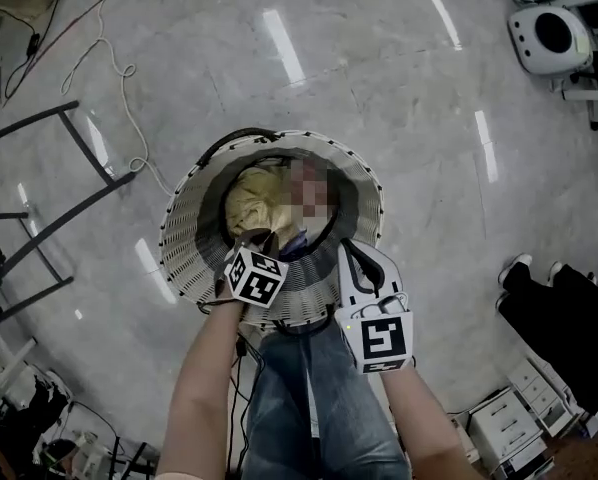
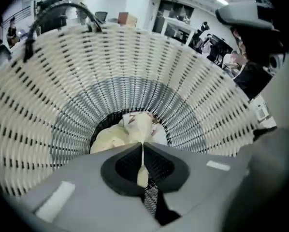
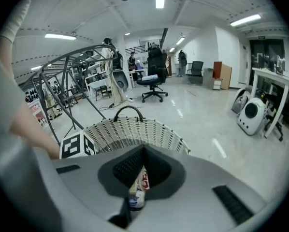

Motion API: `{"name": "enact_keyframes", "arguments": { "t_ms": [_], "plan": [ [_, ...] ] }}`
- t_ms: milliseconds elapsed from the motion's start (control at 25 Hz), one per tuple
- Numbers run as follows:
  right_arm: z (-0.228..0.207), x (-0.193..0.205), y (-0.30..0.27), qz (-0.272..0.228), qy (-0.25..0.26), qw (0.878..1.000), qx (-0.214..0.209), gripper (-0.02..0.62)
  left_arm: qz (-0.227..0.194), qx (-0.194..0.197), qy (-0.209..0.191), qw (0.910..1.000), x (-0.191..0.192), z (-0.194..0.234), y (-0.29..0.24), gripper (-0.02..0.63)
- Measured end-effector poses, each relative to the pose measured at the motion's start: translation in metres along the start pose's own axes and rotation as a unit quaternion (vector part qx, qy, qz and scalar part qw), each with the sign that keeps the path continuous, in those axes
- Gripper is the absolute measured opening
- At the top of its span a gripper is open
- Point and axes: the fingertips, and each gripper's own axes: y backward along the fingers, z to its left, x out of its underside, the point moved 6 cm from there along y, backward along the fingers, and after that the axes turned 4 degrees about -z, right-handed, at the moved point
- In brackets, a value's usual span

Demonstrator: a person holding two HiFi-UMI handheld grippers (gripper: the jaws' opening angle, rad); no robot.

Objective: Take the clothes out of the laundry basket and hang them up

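A white woven laundry basket (image 1: 184, 238) stands on the floor in front of the person. A pale yellow garment (image 1: 251, 196) lies in its bottom. My left gripper (image 1: 262, 242) reaches down into the basket. In the left gripper view its jaws (image 2: 142, 152) are shut on a fold of the yellow garment (image 2: 135, 129), which stretches up from the heap. My right gripper (image 1: 351, 258) is at the basket's near right rim. Its jaws (image 3: 138, 185) are shut on a bunch of cloth with red print (image 3: 143, 180). How far this cloth reaches is hidden.
A dark metal drying rack (image 1: 39, 208) stands left of the basket, also seen as the rack (image 3: 72, 79) in the right gripper view. A cable (image 1: 109, 78) snakes over the grey floor. A white device (image 1: 549, 38) sits far right, a drawer unit (image 1: 509, 428) near right.
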Motion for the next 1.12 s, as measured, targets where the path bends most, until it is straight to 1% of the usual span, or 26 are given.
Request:
{"name": "enact_keyframes", "arguments": {
  "t_ms": [120,240,440,600,680,760,880,1000,1120],
  "plan": [
    [0.015,-0.016,0.017,-0.008,0.003,1.0,0.005,0.002,-0.045,-0.007,0.027,0.9986,-0.009,0.0,0.038,0.014],
    [0.031,-0.025,0.035,-0.01,0.003,1.0,0.012,0.002,-0.097,-0.014,0.054,0.9937,-0.018,-0.002,0.083,0.014],
    [0.062,-0.039,0.072,-0.017,0.007,1.0,0.016,0.002,-0.18,-0.025,0.068,0.981,-0.03,-0.016,0.17,0.013],
    [0.082,-0.053,0.111,-0.022,0.006,1.0,0.014,0.003,-0.235,-0.025,0.079,0.9684,-0.032,-0.044,0.245,0.012],
    [0.093,-0.058,0.129,-0.02,0.003,1.0,0.008,0.003,-0.26,-0.025,0.075,0.9623,-0.033,-0.058,0.283,0.012],
    [0.105,-0.063,0.145,-0.022,0.002,1.0,-0.003,0.003,-0.284,-0.03,0.064,0.9561,-0.034,-0.068,0.319,0.012],
    [0.128,-0.069,0.172,-0.028,-0.005,0.999,-0.031,0.045,-0.316,-0.041,0.049,0.9467,-0.034,-0.084,0.374,0.012],
    [0.152,-0.081,0.198,-0.034,-0.018,0.997,-0.066,0.1,-0.354,-0.045,0.043,0.9331,-0.039,-0.097,0.43,0.012],
    [0.18,-0.088,0.219,-0.038,-0.026,0.993,-0.113,0.165,-0.393,-0.051,0.026,0.9179,-0.043,-0.111,0.478,0.012]
  ]
}}
